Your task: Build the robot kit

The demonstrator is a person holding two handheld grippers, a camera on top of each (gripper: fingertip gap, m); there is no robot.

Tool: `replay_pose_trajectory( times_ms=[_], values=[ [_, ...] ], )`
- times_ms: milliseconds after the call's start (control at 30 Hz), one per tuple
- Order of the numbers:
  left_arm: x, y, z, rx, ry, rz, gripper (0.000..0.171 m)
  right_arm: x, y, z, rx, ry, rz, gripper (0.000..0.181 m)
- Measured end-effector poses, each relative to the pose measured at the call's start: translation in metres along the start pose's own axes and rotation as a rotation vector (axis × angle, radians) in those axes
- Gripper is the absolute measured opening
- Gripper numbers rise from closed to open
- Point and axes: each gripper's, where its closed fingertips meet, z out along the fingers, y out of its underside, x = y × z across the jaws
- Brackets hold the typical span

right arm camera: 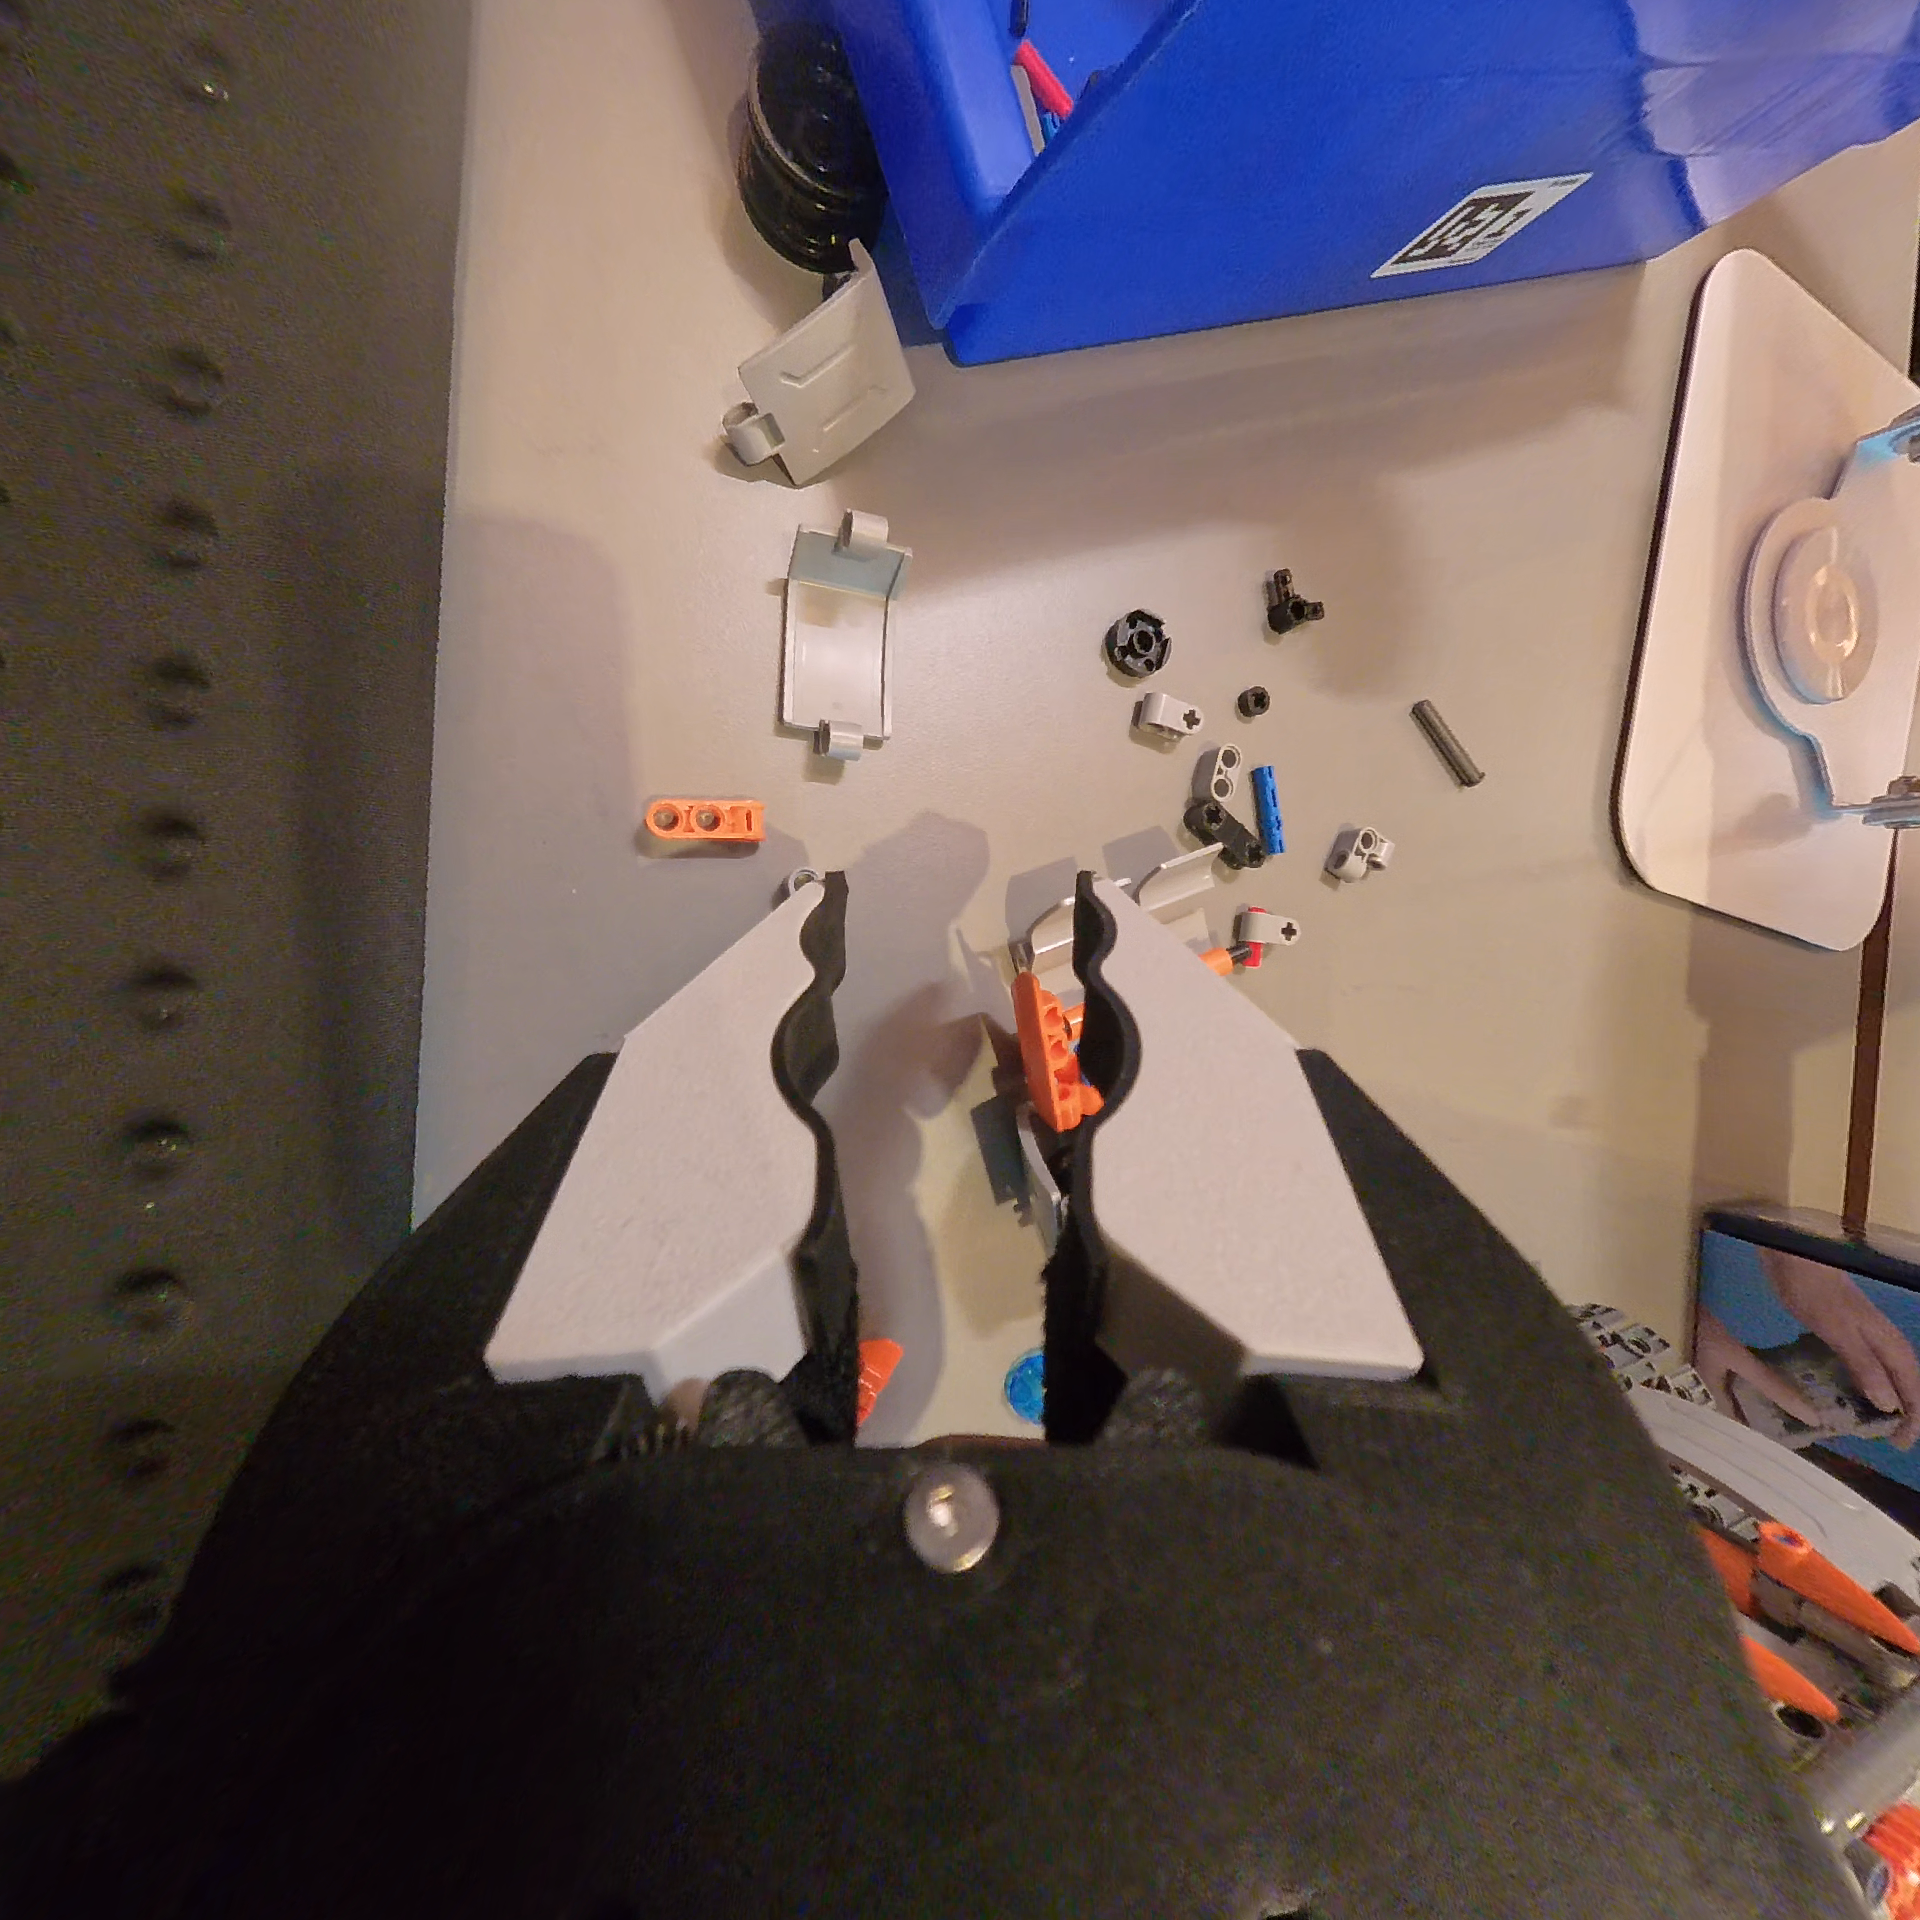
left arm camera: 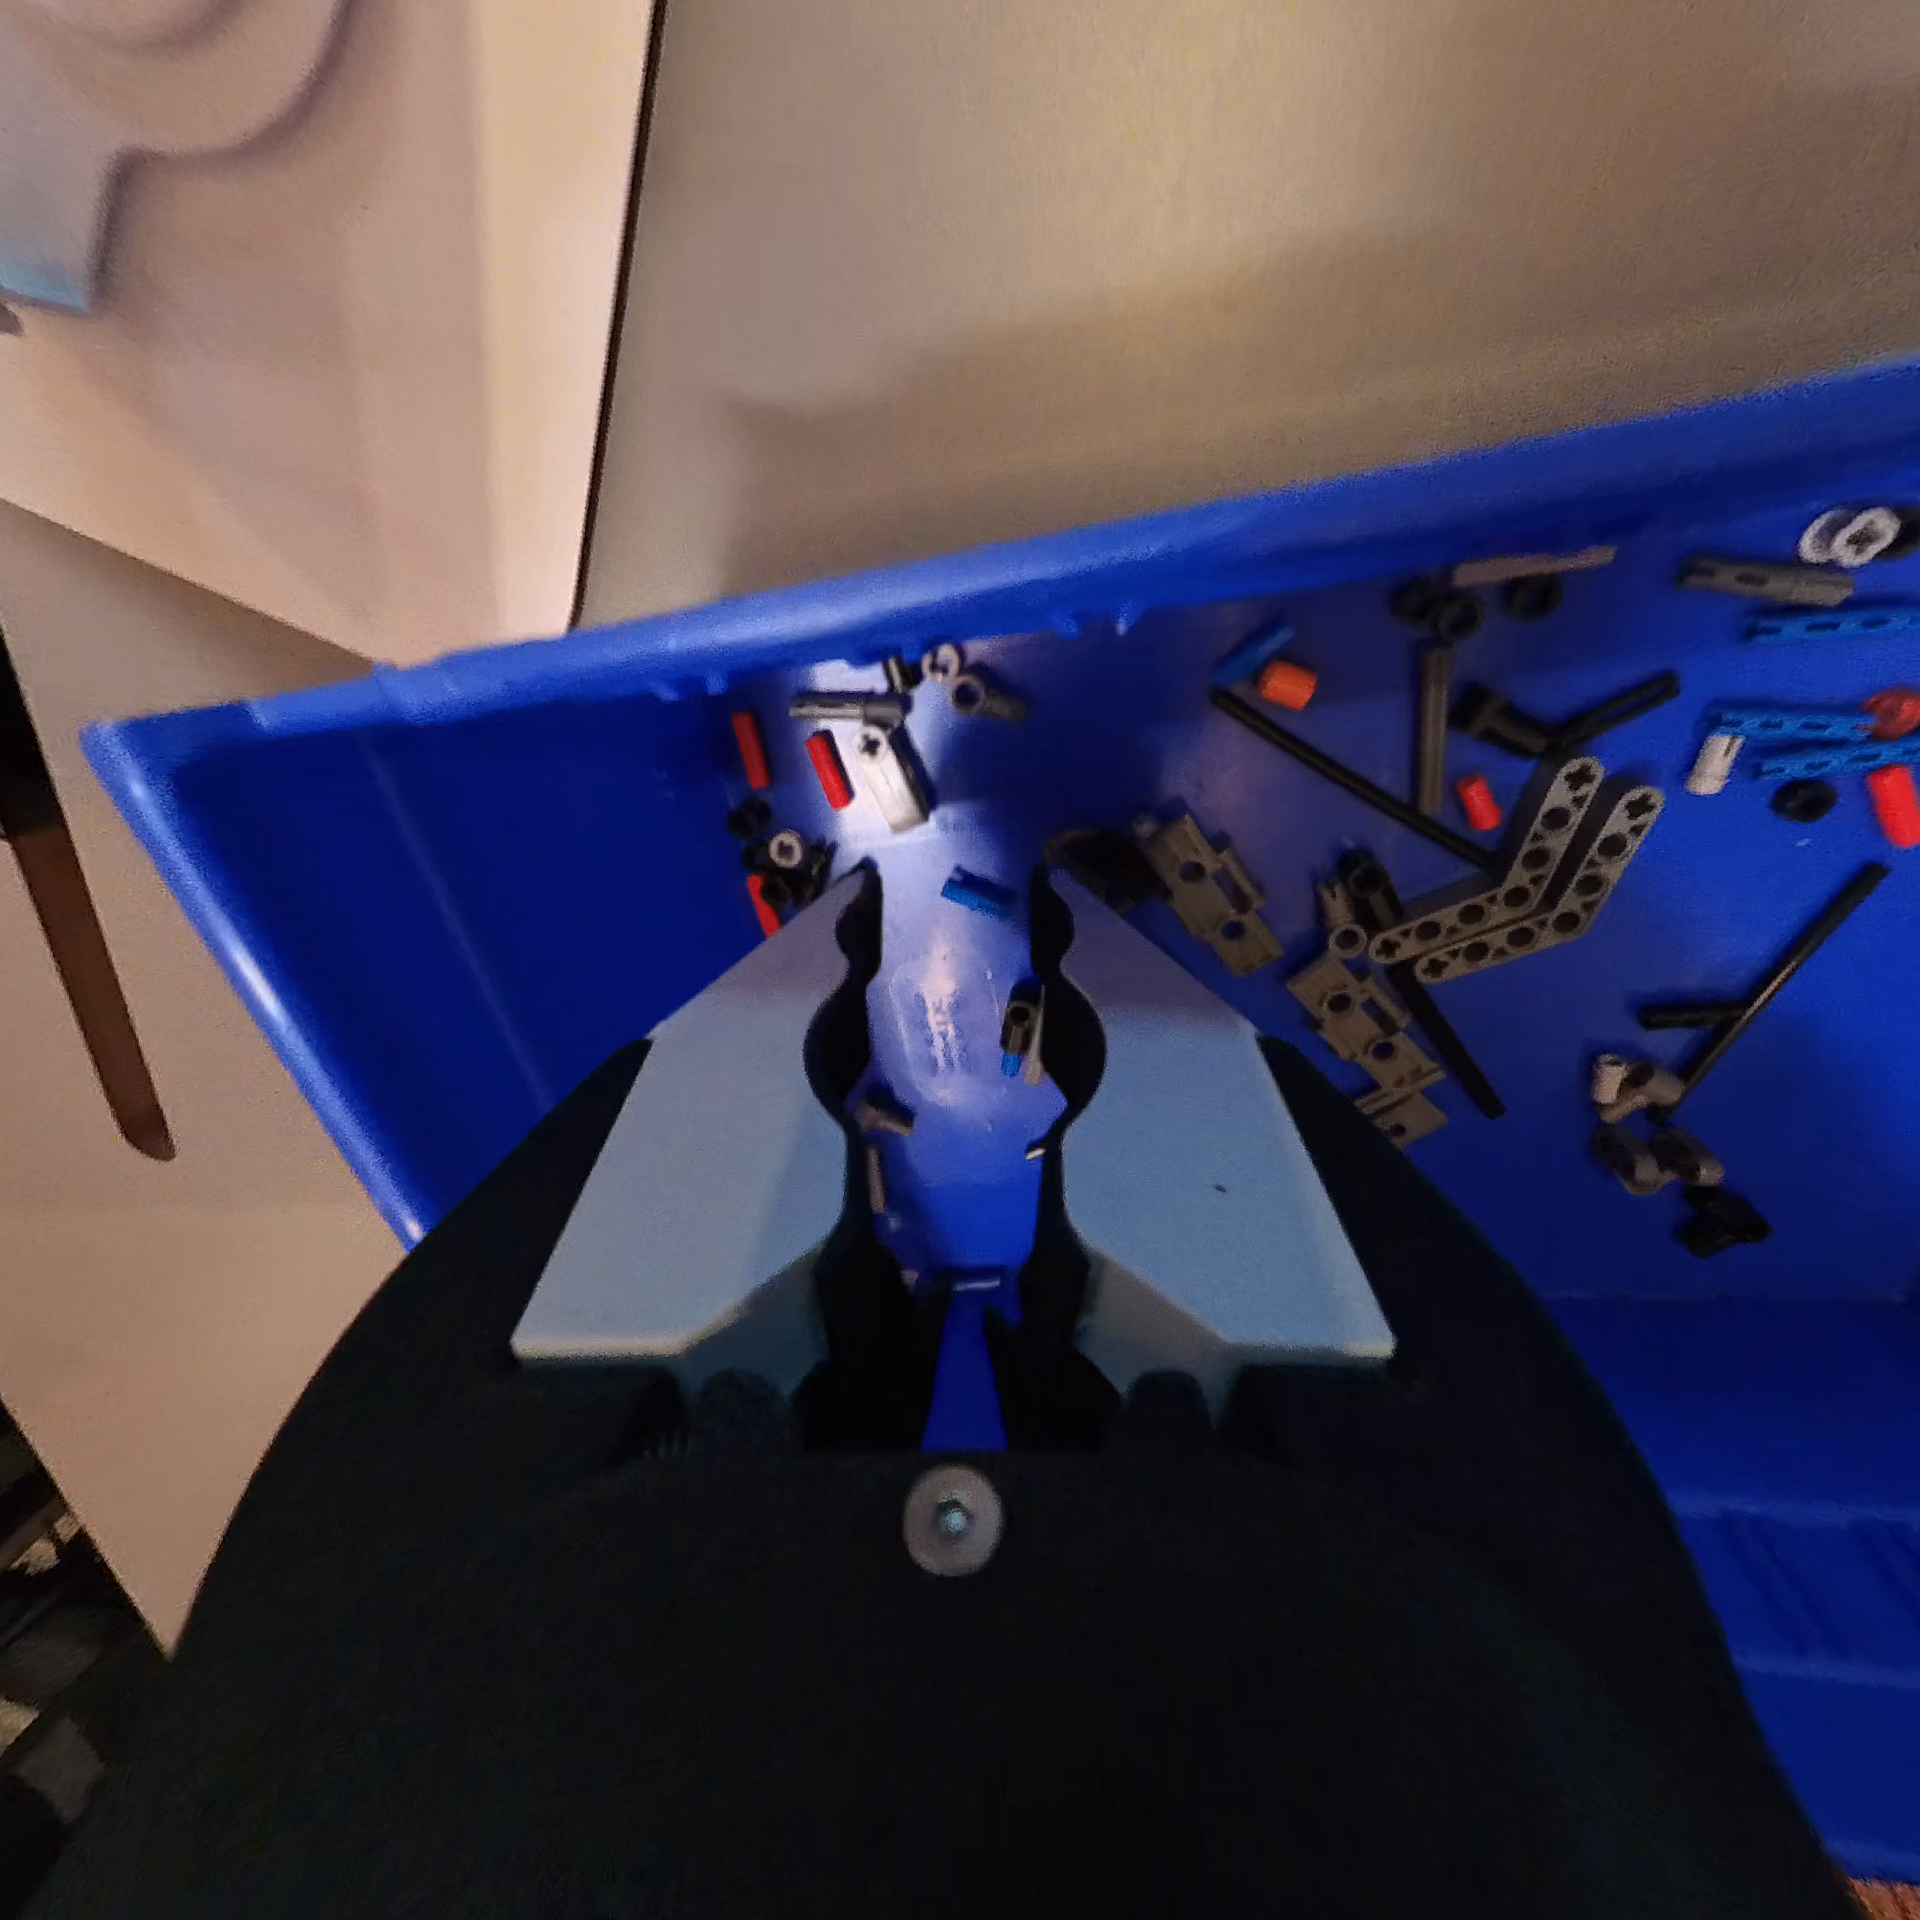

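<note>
In the left wrist view my left gripper reaches into a blue bin with its jaws apart and nothing clamped. A small blue pin lies on the bin floor between its tips. A small dark grey connector sits by the right pad. In the right wrist view my right gripper is open, low over a pale table. An orange beam piece of a grey and orange assembly lies against its right finger's inner pad; the finger hides the rest.
The bin floor holds grey angled beams, black axles and red bushes. The table holds two grey curved panels, an orange beam, small connectors, the blue bin, black tyres and a white board. Some 30 centimeters of space lies between my two pairs of fingers.
</note>
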Motion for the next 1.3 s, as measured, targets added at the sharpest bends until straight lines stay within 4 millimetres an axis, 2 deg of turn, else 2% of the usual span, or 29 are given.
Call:
replay_pose_trajectory(
  times_ms=[167, 267, 333, 400, 467, 567, 800, 833, 933, 967, 1033, 1200, 1300],
  values=[
    [0.003, -0.017, 0.011, 0.044, 0.013, -0.018, 0.039, 0.000, 0.000, 0.000, 0.001, -0.001, 0.000, 0.042],
    [0.007, -0.024, 0.021, 0.053, 0.043, -0.028, 0.040, 0.000, 0.000, 0.000, 0.000, -0.001, 0.000, 0.042],
    [0.008, -0.030, 0.022, 0.080, 0.052, -0.031, 0.034, 0.000, 0.000, 0.000, 0.000, 0.000, -0.001, 0.042],
    [0.012, -0.031, 0.025, 0.087, 0.076, -0.022, 0.015, 0.000, 0.000, 0.000, 0.001, 0.001, -0.001, 0.042],
    [0.014, -0.032, 0.025, 0.102, 0.089, -0.031, 0.011, 0.000, -0.001, -0.001, 0.003, 0.001, -0.002, 0.042],
    [0.017, -0.024, 0.024, 0.078, 0.103, -0.035, 0.011, -0.001, -0.001, -0.001, 0.003, 0.002, -0.004, 0.042],
    [0.013, 0.025, 0.020, -0.107, 0.072, -0.027, 0.012, -0.001, -0.002, -0.002, 0.007, 0.006, -0.007, 0.042],
    [0.011, 0.028, 0.017, -0.103, 0.066, -0.040, 0.017, -0.001, -0.002, -0.002, 0.007, 0.006, -0.008, 0.042],
    [0.012, 0.023, 0.004, -0.024, 0.082, -0.075, 0.030, -0.001, -0.002, -0.002, 0.007, 0.005, -0.007, 0.042],
    [0.015, 0.018, -0.001, 0.006, 0.096, -0.078, 0.038, -0.001, -0.002, -0.002, 0.007, 0.005, -0.006, 0.042],
    [0.028, 0.010, -0.006, 0.043, 0.130, -0.048, 0.042, -0.001, -0.001, -0.001, 0.004, 0.003, -0.006, 0.042],
    [0.058, 0.015, 0.012, -0.066, 0.166, 0.036, 0.060, -0.002, -0.001, 0.000, 0.001, -0.001, -0.005, 0.042],
    [0.060, 0.014, 0.017, -0.067, 0.153, 0.045, 0.046, -0.001, -0.002, -0.001, 0.006, 0.002, -0.007, 0.042]
  ],
)
